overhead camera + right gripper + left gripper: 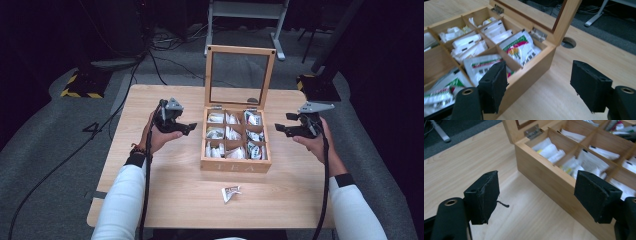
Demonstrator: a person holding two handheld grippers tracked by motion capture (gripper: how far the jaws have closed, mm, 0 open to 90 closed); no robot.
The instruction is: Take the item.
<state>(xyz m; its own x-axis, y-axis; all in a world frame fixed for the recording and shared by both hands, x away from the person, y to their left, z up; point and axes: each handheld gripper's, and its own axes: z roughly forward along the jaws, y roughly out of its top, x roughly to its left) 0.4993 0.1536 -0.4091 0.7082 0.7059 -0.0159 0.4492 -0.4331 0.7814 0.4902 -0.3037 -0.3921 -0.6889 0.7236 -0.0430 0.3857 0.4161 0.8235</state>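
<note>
A wooden tea box [235, 165] stands mid-table with its glass lid [240, 50] upright. Its compartments hold several tea bags [232, 134]. My left gripper [189, 128] hovers just left of the box, open, with nothing between its pads. In the left gripper view the left gripper [536, 195] frames the box's side wall [544, 175] and bare table. My right gripper [281, 122] hovers just right of the box, open and empty. In the right gripper view the right gripper [539, 85] looks at the box's corner [534, 72] and a red-and-green tea bag [519, 47].
One loose tea bag [230, 193] lies on the table [165, 200] in front of the box. A round cable hole [568, 43] sits in the tabletop behind the box. Cables and a white desk frame [280, 30] are on the floor beyond the far edge.
</note>
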